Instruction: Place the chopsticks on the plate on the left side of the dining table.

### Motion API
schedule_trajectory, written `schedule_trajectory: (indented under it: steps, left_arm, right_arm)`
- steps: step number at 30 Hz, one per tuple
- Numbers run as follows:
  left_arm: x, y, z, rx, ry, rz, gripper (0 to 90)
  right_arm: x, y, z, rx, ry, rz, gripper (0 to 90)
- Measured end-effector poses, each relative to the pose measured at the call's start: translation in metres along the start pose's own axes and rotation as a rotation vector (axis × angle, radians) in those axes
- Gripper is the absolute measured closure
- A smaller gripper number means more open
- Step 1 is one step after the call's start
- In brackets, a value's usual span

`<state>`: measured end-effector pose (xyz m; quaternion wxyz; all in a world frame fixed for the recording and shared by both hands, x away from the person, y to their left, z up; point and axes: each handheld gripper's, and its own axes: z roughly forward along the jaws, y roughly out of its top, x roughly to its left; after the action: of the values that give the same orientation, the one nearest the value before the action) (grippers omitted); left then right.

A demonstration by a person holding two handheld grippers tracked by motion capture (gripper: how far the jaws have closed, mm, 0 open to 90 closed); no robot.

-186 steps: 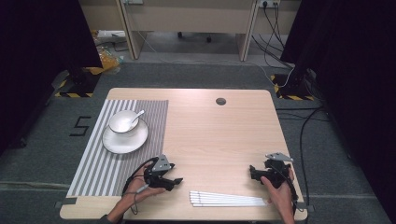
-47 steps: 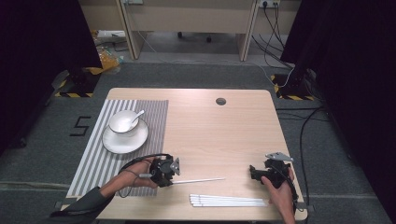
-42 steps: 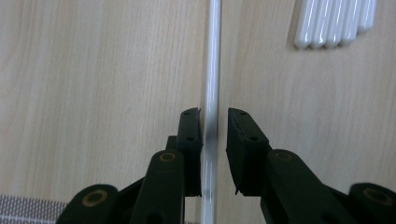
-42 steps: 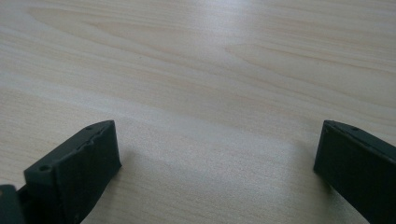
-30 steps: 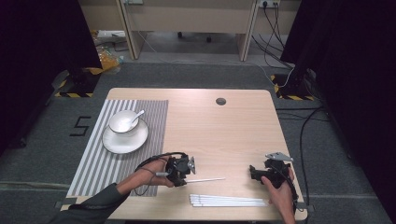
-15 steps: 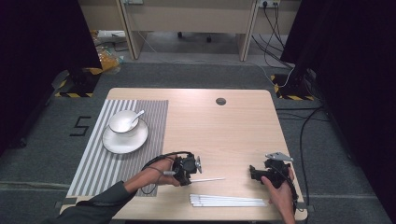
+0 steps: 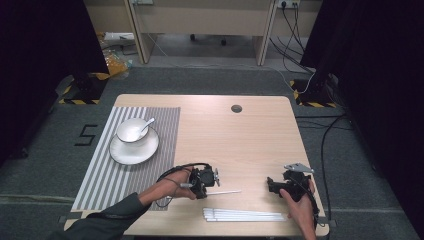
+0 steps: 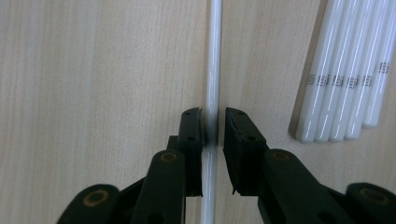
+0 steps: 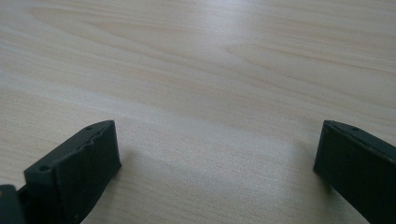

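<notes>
My left gripper has its jaws drawn in around one white chopstick; they have just been closing further on it, and the pads now sit against its sides with the stick running straight out between them. In the high view my left gripper sits near the front middle of the table, having carried the chopstick rightward from beside the striped placemat since the earliest frame. Its tip points toward my right hand, and it hangs just above the row of remaining chopsticks at the front edge. My right gripper stands wide open over bare wood, unmoved. The bowl with spoon on its plate stays put.
</notes>
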<state>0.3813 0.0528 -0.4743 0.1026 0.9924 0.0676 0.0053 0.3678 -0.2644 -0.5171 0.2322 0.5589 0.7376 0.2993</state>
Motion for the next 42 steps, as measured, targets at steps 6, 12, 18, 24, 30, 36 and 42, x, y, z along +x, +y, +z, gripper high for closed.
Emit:
schedule_trajectory:
  steps: [6,12,18,24,30,36,42]
  left_arm:
    - [0.0,0.001,0.0,0.005,-0.007,0.001,78.7]
    - [0.0,0.004,0.001,0.02,-0.018,-0.008,83.3]
    - [-0.001,0.006,0.001,0.033,-0.012,-0.01,84.6]
    - [-0.002,0.01,0.002,0.06,-0.002,-0.002,84.7]
    - [-0.002,0.015,0.003,0.092,-0.004,-0.015,84.7]
    - [-0.004,0.016,0.003,0.096,0.015,0.0,84.8]
    - [-0.004,0.016,0.003,0.1,0.011,-0.016,84.9]
  right_arm:
    - [0.0,0.0,0.0,-0.001,0.0,0.0,0.3]
    - [0.0,0.0,0.0,0.0,0.0,0.0,0.3]
    - [0.0,0.0,0.0,-0.001,0.0,0.0,0.3]
    - [0.0,0.0,0.0,0.0,0.0,0.001,0.3]
    - [0.0,0.0,0.0,-0.001,0.0,0.0,0.3]
    - [0.0,0.0,0.0,-0.001,0.001,-0.001,0.3]
    - [0.0,0.0,0.0,0.0,0.002,-0.001,0.3]
